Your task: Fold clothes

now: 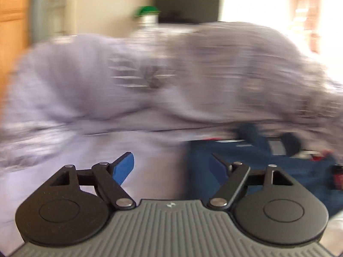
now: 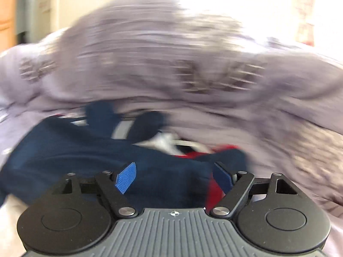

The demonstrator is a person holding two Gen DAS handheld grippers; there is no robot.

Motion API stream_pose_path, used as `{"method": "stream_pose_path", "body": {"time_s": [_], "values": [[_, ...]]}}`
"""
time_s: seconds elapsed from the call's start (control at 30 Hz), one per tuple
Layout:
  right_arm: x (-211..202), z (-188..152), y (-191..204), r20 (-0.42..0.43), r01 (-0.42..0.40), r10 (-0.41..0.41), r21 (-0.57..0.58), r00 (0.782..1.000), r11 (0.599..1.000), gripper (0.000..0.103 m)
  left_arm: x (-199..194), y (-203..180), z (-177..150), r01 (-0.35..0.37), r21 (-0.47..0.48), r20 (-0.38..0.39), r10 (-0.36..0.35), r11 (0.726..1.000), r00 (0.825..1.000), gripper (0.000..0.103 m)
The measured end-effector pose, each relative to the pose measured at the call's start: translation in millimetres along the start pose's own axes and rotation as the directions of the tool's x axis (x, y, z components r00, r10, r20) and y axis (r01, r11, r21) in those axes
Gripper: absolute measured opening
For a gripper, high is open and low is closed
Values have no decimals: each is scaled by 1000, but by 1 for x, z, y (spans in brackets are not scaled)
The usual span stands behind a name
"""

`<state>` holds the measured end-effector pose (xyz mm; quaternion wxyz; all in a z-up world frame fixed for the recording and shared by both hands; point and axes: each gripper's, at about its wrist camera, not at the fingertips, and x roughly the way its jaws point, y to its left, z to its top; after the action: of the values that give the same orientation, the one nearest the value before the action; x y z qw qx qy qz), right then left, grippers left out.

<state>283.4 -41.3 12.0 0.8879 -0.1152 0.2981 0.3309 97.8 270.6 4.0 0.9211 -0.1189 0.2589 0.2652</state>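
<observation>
A: Nearest the lens, the left gripper (image 1: 171, 169) stands with its blue pads (image 1: 123, 168) apart and nothing between them. What lies below?

B: Pale lavender cloth (image 1: 148, 150) on the left, a dark blue garment (image 1: 246, 160) on the right.

A: And the right gripper (image 2: 174, 180)?

B: Spread wide too, holding nothing, over the same dark blue garment (image 2: 85, 150), with red fabric (image 2: 212, 192) by its right pad.

A: Farther back?

B: A blurred lavender garment (image 2: 171, 53) heaped across the pile. Behind it, a green-capped bottle (image 1: 145, 17) and a black bin (image 1: 186, 4) with a yellow lid.
</observation>
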Motion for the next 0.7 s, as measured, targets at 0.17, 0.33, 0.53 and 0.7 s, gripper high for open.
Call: {"method": "stream_pose_path", "body": {"time_s": [0.17,0.33,0.53,0.7], "values": [[21,-13,48,-64,-110,104,-95,992,989,88,74,-37,-32,11,-12,-269,-14,1000,963,81],[31,-53,-17,-203,-156,110,-230,973,960,79,78,-11,-70,-82,171,-256,125,982,958,85],[-11,-42,-77,-206,-3,-33,-172,978,985,71,44,51,-60,-268,136,-294,297,954,909,85],[-51,-34,-51,-114,-48,31,-145,993,988,75,-18,45,-54,-180,70,-219,191,981,957,83]]}}
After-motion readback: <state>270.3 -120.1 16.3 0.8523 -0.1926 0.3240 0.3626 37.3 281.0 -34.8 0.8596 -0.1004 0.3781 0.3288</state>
